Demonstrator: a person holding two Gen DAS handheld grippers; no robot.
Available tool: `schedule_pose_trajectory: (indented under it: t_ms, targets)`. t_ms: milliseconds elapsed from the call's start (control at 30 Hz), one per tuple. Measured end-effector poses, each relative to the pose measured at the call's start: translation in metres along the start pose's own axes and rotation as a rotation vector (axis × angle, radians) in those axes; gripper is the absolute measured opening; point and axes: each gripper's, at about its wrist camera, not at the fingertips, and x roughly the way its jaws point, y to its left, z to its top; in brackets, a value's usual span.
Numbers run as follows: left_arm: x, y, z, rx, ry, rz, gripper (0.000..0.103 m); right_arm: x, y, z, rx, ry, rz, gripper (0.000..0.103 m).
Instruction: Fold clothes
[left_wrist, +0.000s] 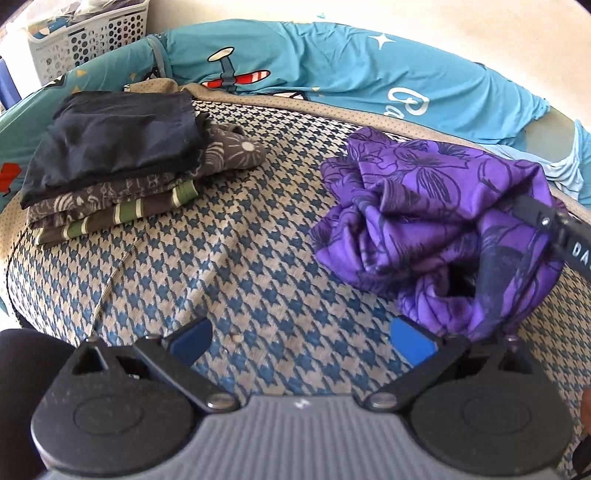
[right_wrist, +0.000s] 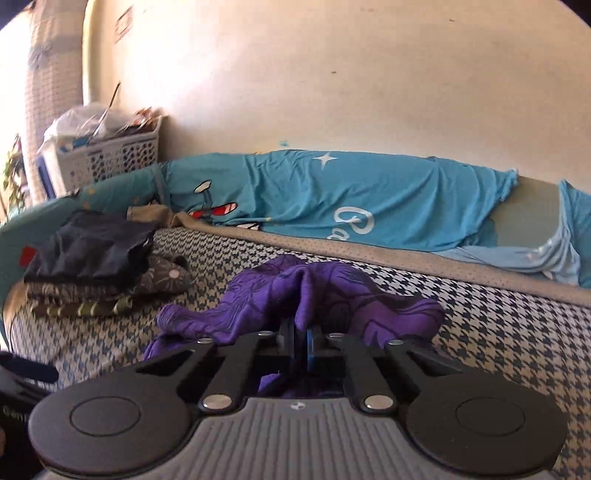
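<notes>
Right gripper jaws clamped on purple garment, left gripper jaws wide, empty, over bed, folded stack well apart, basket behind.

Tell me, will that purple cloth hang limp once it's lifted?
Probably limp: the purple cloth lies in soft crumpled folds. It likely weighs little, since it looks thin. With the right gripper pinching one ridge, the rest should dangle and unfurl.

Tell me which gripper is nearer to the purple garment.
Right. The right gripper is shut on a fold of the purple garment; the left gripper is open over the checked mattress beside it, not touching.
</notes>
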Motion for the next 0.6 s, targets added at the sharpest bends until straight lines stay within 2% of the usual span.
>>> schedule_pose_trajectory:
  t_ms: [200,333,400,600]
  targets:
    - [-0.009,-0.007,-0.006,0.016,-0.001,-0.020,0.103,-0.031,-0.029,0.009,0.110,-0.080,-0.109,0.005]
    - [-0.014,-0.013,-0.009,0.032,-0.001,-0.034,0.103,-0.052,-0.056,0.011,0.192,-0.112,-0.237,0.005]
    - [-0.016,-0.016,-0.011,0.040,-0.002,-0.041,0.103,-0.061,-0.074,0.010,0.255,-0.110,-0.313,0.005]
    - [-0.020,-0.023,-0.016,0.060,-0.001,-0.055,0.103,-0.086,-0.135,-0.002,0.459,-0.025,-0.520,0.005]
